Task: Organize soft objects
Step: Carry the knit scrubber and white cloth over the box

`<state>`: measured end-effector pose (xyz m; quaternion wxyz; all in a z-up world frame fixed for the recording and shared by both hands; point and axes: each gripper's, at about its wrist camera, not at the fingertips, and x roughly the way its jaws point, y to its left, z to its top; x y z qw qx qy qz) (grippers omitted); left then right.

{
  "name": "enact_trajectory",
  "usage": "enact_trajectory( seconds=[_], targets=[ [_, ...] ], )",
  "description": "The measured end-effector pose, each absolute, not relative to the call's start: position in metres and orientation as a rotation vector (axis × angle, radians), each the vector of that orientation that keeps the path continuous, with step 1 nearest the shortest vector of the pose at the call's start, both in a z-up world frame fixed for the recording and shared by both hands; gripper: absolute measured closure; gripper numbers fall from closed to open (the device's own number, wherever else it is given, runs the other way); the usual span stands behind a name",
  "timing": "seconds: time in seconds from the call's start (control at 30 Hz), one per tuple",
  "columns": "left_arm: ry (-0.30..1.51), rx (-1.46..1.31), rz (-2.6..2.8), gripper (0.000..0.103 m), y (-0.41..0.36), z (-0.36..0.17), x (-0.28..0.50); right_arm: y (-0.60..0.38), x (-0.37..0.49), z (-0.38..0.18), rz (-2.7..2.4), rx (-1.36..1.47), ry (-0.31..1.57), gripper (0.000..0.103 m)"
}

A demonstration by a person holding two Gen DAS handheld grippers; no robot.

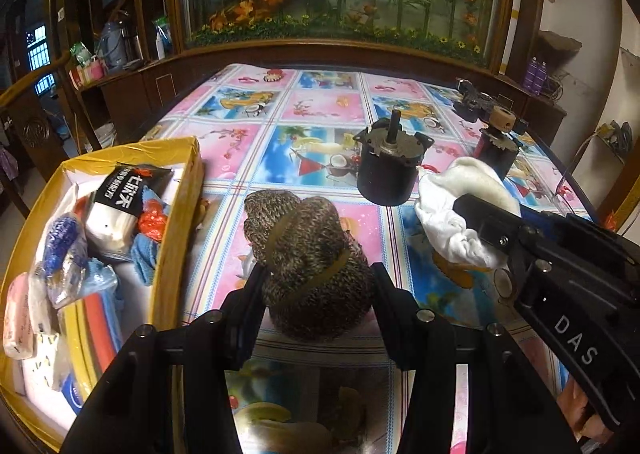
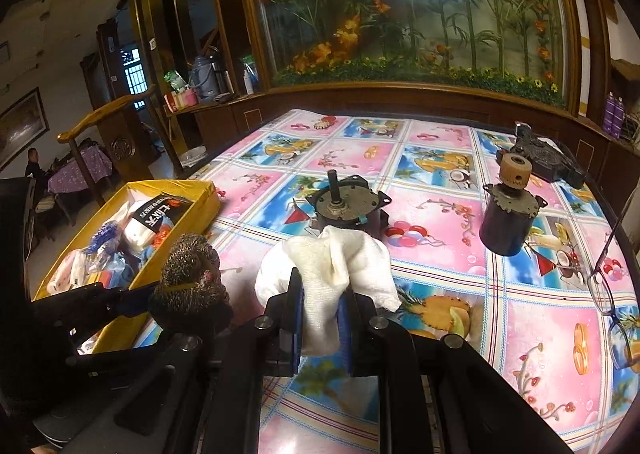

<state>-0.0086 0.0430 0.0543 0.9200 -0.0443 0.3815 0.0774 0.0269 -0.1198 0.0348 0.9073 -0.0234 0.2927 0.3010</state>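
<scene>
My left gripper (image 1: 318, 282) is shut on a brown-grey knitted bundle (image 1: 308, 246) bound with a rubber band, held above the table just right of a yellow box (image 1: 180, 222). Several soft packs, cloths and a black-labelled white roll (image 1: 116, 206) fill the box. My right gripper (image 2: 320, 306) is shut on a crumpled white cloth (image 2: 340, 258), which hangs over its blue pads. In the right wrist view the knitted bundle (image 2: 188, 274) sits to the left, close to the yellow box (image 2: 200, 214). From the left wrist, the white cloth (image 1: 452, 198) appears at the right.
A black motor (image 2: 348, 206) stands right behind the white cloth. Another motor with a tan gear (image 2: 510, 214) and a black mechanism (image 2: 552, 162) stand at the back right. Glasses (image 2: 608, 286) lie by the right edge. A wooden cabinet with a glass flower display lines the far side.
</scene>
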Motion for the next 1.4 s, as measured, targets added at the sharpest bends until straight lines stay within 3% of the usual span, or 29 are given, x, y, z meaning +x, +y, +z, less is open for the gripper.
enact_trajectory(
  seconds=[1.0, 1.4],
  targets=[
    [0.676, -0.185, 0.233, 0.053, 0.114, 0.08, -0.058, -0.105, 0.009, 0.029, 0.642, 0.011, 0.597, 0.087],
    [0.653, -0.246, 0.292, 0.053, 0.16, 0.08, -0.079, -0.056, -0.016, 0.035, 0.751, 0.004, 0.609, 0.087]
  ],
)
